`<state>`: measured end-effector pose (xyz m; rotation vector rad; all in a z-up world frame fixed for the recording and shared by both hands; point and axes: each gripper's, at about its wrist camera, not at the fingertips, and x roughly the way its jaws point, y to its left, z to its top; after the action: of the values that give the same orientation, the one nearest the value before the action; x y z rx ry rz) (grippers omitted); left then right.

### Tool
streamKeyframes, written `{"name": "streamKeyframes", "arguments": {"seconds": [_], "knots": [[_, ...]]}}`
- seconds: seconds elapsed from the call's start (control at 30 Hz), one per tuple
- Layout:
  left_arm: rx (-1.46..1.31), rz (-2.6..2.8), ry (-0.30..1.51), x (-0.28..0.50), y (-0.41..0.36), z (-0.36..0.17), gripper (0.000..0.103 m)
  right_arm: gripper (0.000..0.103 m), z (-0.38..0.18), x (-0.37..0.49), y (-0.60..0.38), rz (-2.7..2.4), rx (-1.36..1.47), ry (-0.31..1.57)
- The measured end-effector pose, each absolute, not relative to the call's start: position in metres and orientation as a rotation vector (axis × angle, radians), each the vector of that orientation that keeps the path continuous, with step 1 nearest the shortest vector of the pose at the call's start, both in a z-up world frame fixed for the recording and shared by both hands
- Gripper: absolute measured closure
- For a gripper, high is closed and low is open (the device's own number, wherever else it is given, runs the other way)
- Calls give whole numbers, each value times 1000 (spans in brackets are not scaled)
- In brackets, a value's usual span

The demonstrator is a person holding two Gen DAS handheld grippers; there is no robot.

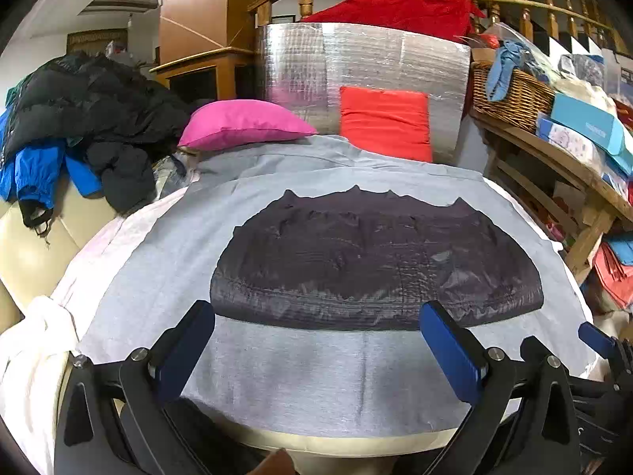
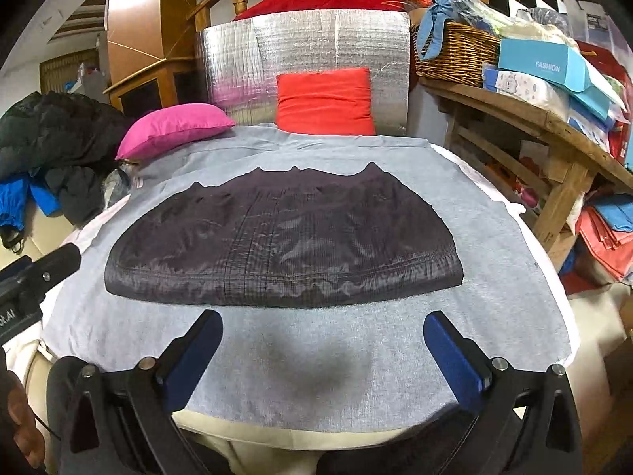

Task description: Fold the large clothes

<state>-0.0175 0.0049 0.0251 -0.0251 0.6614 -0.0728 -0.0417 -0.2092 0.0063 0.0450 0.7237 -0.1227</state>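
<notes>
Presently: one dark garment (image 2: 277, 241), folded flat, at the centre of the grey cloth (image 2: 308, 360) covering my bed. My left tongs (image 1: 316, 340) and right tongs (image 2: 322, 348) hover at the cloth's near edge, both spread wide, gripping nothing. Pink cushion (image 2: 174, 128), orange cushion (image 2: 326, 101) at the far edge.

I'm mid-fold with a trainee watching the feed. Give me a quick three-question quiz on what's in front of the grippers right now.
1. True or false: the left gripper is shut on the dark garment.
2. What lies directly under the dark garment? A) bare wood B) grey cloth C) wicker basket
3. Fill in: behind the spread clothing, the pink pillow lies to the ____ of the red-orange cushion.

Key: 1. False: both it and the right gripper are open, holding nothing. 2. B. 3. Left.
</notes>
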Motion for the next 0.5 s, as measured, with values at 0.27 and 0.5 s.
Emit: {"name": "streamKeyframes", "arguments": {"seconds": [0.27, 0.5], "knots": [[-24, -75, 666, -19, 3, 23, 0, 0, 8, -44, -207, -129, 30, 717], [-15, -79, 678, -20, 5, 20, 0, 0, 14, -47, -207, -143, 25, 691]]}}
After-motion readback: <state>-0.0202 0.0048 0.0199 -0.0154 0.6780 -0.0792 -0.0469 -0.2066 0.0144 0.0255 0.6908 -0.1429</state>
